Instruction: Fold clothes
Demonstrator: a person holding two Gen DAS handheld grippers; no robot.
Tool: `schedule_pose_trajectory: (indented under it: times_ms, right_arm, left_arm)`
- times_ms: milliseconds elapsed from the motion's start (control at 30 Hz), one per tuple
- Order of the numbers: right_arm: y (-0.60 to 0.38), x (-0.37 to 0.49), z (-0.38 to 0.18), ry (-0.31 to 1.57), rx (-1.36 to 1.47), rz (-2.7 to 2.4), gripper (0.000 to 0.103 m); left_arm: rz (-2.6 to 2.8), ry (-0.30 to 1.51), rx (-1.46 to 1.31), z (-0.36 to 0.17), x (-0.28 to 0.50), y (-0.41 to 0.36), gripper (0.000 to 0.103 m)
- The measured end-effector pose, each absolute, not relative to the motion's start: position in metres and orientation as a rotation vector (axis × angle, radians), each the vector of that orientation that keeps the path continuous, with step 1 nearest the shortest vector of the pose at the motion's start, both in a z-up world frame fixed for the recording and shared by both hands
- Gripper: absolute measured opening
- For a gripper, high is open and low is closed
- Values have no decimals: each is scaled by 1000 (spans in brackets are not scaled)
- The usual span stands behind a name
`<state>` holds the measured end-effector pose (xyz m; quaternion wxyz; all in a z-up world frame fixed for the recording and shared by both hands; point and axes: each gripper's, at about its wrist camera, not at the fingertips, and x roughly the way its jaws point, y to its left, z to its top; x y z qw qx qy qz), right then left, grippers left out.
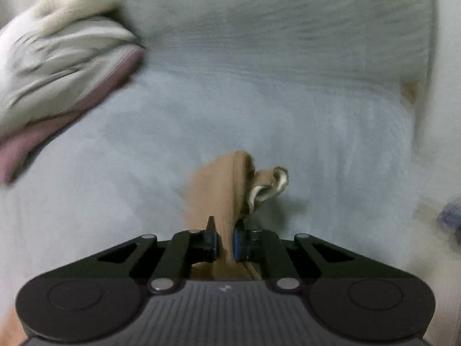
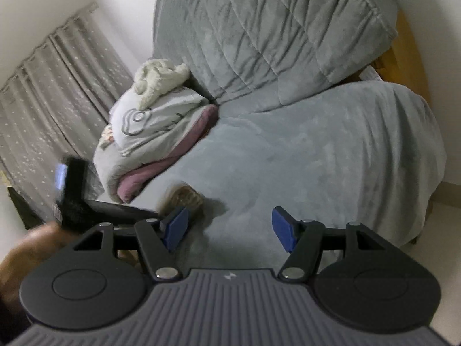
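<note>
A tan garment [image 1: 219, 187] with a cream lining is pinched between my left gripper's [image 1: 224, 236] blue pads and bunches up just past them, above the grey sofa seat [image 1: 317, 144]. In the right wrist view the same tan garment [image 2: 187, 197] shows as a blurred lump beside the left gripper's black body [image 2: 115, 209], low over the seat [image 2: 317, 158]. My right gripper [image 2: 230, 227] is open and empty, its blue pads wide apart above the seat, right of the garment.
A pile of clothes, white over pink with a fluffy cream piece on top, lies at the sofa's left end [image 1: 57, 72] [image 2: 149, 121]. The quilted grey backrest [image 2: 273, 34] rises behind. A starred grey curtain [image 2: 43, 109] hangs at left.
</note>
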<state>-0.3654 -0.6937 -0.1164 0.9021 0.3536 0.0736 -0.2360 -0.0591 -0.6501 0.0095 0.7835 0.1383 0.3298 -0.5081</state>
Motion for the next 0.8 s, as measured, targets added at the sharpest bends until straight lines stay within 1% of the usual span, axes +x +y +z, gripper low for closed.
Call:
schedule_pose_trajectory:
  times_ms: [67, 133, 267, 367, 467, 533, 600, 633, 733, 800]
  right_arm:
    - [-692, -363, -110, 124, 749, -475, 67]
    - [-688, -355, -101, 104, 751, -443, 67]
    - [-669, -322, -77, 76, 752, -334, 67]
    - [-653, -292, -60, 115, 709, -249, 67]
    - [-641, -258, -44, 141, 693, -182, 67]
    - [-633, -235, -34, 158, 683, -138, 67]
    - [-624, -213, -28, 172, 689, -88, 71]
    - [-612, -187, -25, 195, 711, -31, 71]
    - [-578, -124, -28, 299, 692, 84, 71]
    - [-538, -78, -32, 383, 547, 152, 71]
  left_arm:
    - [-1114, 672, 101, 62, -39, -602, 9]
    - [-1106, 588, -34, 114, -28, -551, 9]
    - [-1102, 502, -124, 186, -26, -474, 9]
    - [-1107, 374, -174, 245, -35, -392, 9]
    - [-1075, 262, -254, 290, -47, -296, 10]
    - [-1015, 181, -276, 308, -57, -228, 10]
    - [-931, 139, -288, 314, -63, -169, 10]
    - [-896, 128, -293, 314, -65, -149, 10]
    - [-740, 142, -315, 298, -60, -71, 10]
    - [-664, 163, -340, 284, -54, -32, 10]
